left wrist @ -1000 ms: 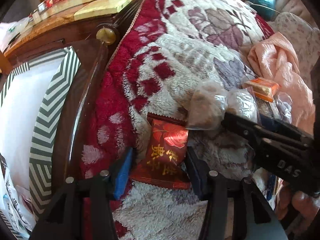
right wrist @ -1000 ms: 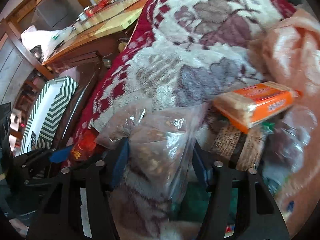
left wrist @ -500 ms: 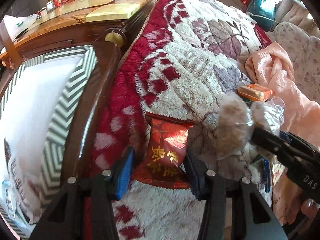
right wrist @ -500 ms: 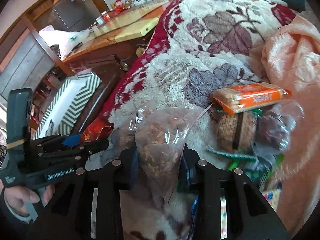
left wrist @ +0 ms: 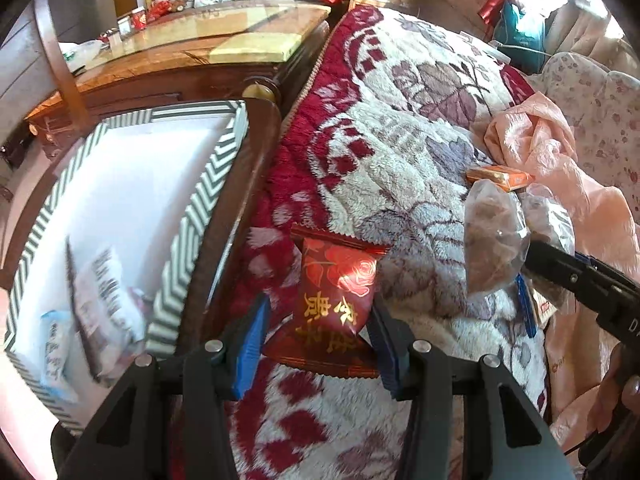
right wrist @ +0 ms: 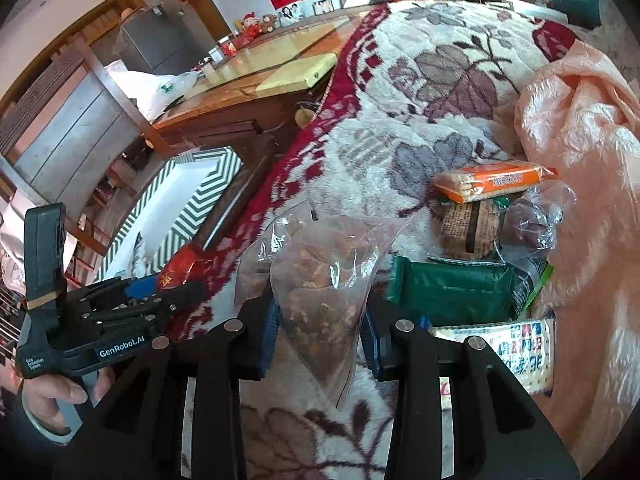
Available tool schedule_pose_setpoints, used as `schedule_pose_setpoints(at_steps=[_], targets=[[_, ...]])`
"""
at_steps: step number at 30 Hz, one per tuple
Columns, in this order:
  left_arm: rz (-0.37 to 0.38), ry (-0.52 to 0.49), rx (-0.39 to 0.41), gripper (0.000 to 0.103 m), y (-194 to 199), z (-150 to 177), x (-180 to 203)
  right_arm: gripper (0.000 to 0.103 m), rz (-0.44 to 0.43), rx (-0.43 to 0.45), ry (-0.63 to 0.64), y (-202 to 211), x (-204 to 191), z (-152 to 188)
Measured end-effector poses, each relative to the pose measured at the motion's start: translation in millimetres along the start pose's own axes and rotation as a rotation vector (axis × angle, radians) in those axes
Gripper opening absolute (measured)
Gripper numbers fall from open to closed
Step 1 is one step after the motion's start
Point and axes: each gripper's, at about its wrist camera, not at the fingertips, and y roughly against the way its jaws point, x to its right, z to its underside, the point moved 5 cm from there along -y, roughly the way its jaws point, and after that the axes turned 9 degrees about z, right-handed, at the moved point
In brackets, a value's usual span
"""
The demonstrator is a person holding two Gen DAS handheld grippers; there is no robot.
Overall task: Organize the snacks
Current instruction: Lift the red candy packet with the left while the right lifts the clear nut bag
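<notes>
My left gripper (left wrist: pixel 320 320) is shut on a red snack packet (left wrist: pixel 336 296) with gold characters, held just above the flowered blanket (left wrist: pixel 400 140). In the right wrist view that same left gripper (right wrist: pixel 176 288) and red packet (right wrist: pixel 184 268) hang near the striped box (right wrist: pixel 192 200). A clear bag of brown snack pieces (right wrist: pixel 320 280) sits pinched in my right gripper (right wrist: pixel 322 332), which is shut on it and lifted off the blanket. The left wrist view shows this bag (left wrist: pixel 492 240) to the right. The white-lined, green-striped box (left wrist: pixel 200 216) holds a few packets (left wrist: pixel 100 300).
More snacks lie on the blanket at right: an orange cracker pack (right wrist: pixel 492 180), a brown round packet (right wrist: pixel 468 228), a green packet (right wrist: pixel 452 292) and a white packet (right wrist: pixel 520 348). A peach plastic bag (right wrist: pixel 580 120) lies beyond them. A wooden rail (left wrist: pixel 248 184) separates box and blanket.
Both grippers have risen and shifted left toward the striped box, carrying their snacks. The right gripper's fingers narrowed onto the clear bag and lifted it off the pile.
</notes>
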Motion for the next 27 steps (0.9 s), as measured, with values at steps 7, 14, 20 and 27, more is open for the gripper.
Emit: schedule_pose_setpoints(at_steps=[7, 14, 20, 27], targets=[[-0.029, 0.005, 0.041, 0.051, 23, 9, -9, 0.034, -0.016, -0.015, 0.041, 2, -22, 7], [-0.054, 0.038, 0.077, 0.051, 41, 12, -29, 0.034, -0.039, -0.021, 0.094, 5, -52, 8], [-0.077, 0.069, 0.098, 0.051, 53, 15, -48, 0.034, -0.062, -0.025, 0.142, 3, -79, 6], [-0.1, 0.125, 0.121, 0.051, 67, 20, -75, 0.034, -0.086, -0.034, 0.204, 0, -110, 3]])
